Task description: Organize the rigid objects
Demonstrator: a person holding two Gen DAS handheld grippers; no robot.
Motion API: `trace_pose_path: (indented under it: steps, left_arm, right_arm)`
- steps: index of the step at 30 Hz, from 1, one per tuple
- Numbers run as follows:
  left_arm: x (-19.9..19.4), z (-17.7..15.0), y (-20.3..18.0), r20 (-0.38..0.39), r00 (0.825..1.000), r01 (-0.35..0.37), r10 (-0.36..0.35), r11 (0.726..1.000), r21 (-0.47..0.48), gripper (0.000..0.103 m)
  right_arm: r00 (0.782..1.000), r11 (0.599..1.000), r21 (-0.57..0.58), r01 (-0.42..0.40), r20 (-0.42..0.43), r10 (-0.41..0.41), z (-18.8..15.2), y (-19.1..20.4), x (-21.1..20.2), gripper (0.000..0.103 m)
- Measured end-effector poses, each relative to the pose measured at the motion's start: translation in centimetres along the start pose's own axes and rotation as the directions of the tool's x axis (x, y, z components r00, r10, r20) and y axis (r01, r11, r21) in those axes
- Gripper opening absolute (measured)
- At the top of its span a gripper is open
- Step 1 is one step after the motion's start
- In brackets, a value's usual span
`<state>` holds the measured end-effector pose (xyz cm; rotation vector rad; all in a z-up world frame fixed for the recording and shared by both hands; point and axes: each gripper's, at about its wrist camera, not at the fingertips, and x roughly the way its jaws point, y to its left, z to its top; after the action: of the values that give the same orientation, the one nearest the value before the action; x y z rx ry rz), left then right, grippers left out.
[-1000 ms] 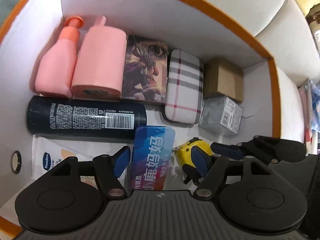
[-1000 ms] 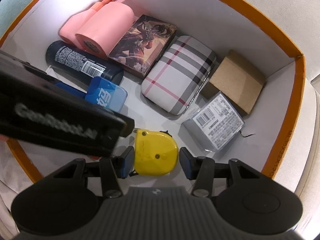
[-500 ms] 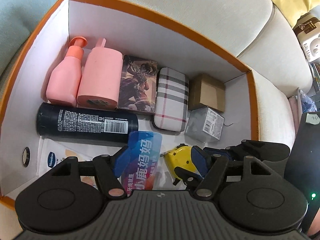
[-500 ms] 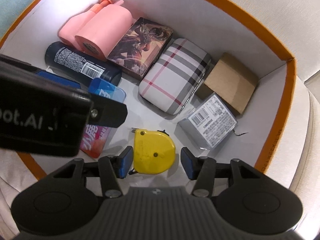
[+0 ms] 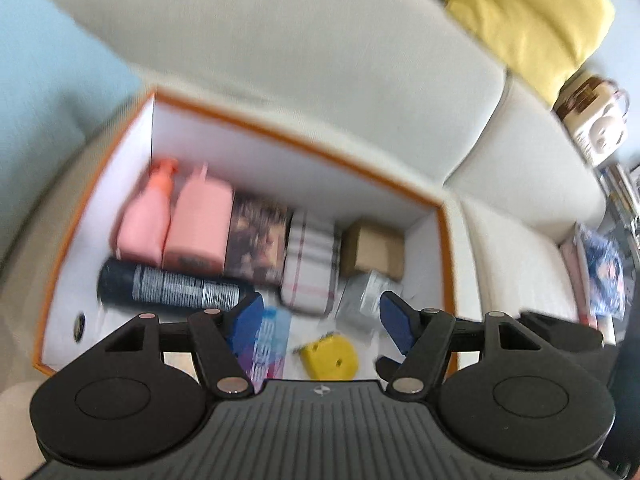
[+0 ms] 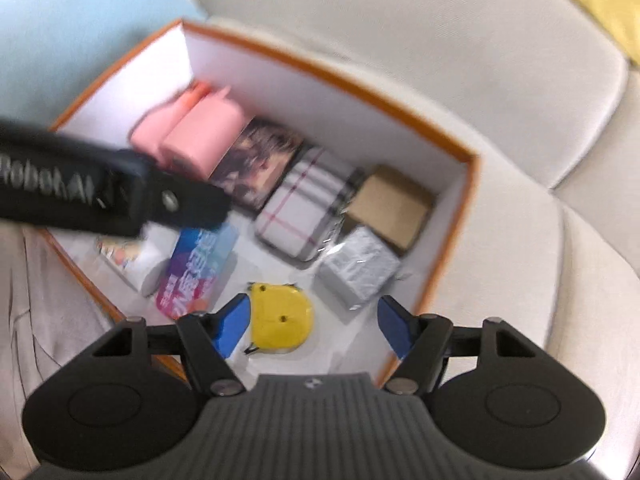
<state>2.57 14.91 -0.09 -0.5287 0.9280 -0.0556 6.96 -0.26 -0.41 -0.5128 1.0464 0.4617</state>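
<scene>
Hand-held gripper (image 6: 314, 326) hangs open above orange-rimmed box (image 6: 466, 216) on cream sofa (image 6: 500, 92).

– What's around here besides the tidying?

– A cream sofa (image 5: 280, 40), mostly. Its back cushions fill the far side, and a seat cushion (image 6: 500, 220) runs off to the right.

– Anything on it?

– A pale blue cushion (image 5: 40, 60) at the far left, and something soft and yellow (image 5: 528, 16) at the far right, up against the back; whether it's a pillow or a throw I can't tell.

– And past the sofa's right end?

– A small cream and brown thing (image 5: 596, 124), too blurred to name. Nearer, on the right, a blue patterned packet (image 5: 604, 276).

– Near left?

– Wrinkled greyish cloth (image 6: 40, 300).
</scene>
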Motion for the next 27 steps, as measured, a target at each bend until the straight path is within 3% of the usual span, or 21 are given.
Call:
trace_pose_path:
  steps: [3,5,9,12,17,20,21,25,27]
  left_arm:
    - [-1.9,-0.6,-1.5,0.122,0.992,-0.026,0.02,0.999,0.044,0.078]
    - [-3.4,-1.1,-2.5,0.21,0.977,-0.057,0.04,0.995,0.078,0.078]
    - [-5.8,-2.3,-4.4,0.363,0.928,-0.145,0.08,0.977,0.155,0.078]
    - [-7.0,-3.6,-6.0,0.467,0.88,-0.208,0.085,0.953,0.218,0.078]
    - [-8.8,-5.3,-7.5,0.563,0.823,-0.253,0.075,0.936,0.246,0.078]
    - [-9.1,-6.3,-8.4,0.607,0.787,-0.307,0.11,0.923,0.231,0.082]
    - [-9.2,-6.7,-8.6,0.612,0.782,-0.317,0.115,0.919,0.233,0.088]
    - [-9.0,-8.5,-8.9,0.613,0.78,-0.342,0.127,0.907,0.247,0.095]
    - [-8.6,-9.2,-9.1,0.599,0.79,-0.354,0.128,0.893,0.276,0.095]
  right_arm:
    - [0.996,0.998,0.057,0.028,0.086,-0.032,-1.2,-1.0,-2.3,0.068]
    - [0.988,0.993,0.111,0.042,0.145,-0.058,-2.1,-1.8,-4.2,0.068]
    - [0.959,0.972,0.233,0.019,0.271,-0.083,-3.5,-3.3,-7.0,0.071]
    - [0.923,0.947,0.322,0.01,0.36,-0.132,-4.9,-4.1,-10.0,0.074]
    - [0.862,0.916,0.4,0.008,0.462,-0.209,-6.9,-3.8,-11.6,0.079]
    - [0.832,0.899,0.438,0.007,0.497,-0.248,-8.3,-3.4,-12.0,0.081]
    - [0.824,0.895,0.446,-0.001,0.508,-0.251,-8.7,-3.2,-12.3,0.082]
    - [0.802,0.892,0.453,-0.005,0.534,-0.267,-9.9,-2.6,-12.3,0.085]
    - [0.793,0.896,0.445,0.0,0.546,-0.271,-10.5,-2.3,-12.4,0.087]
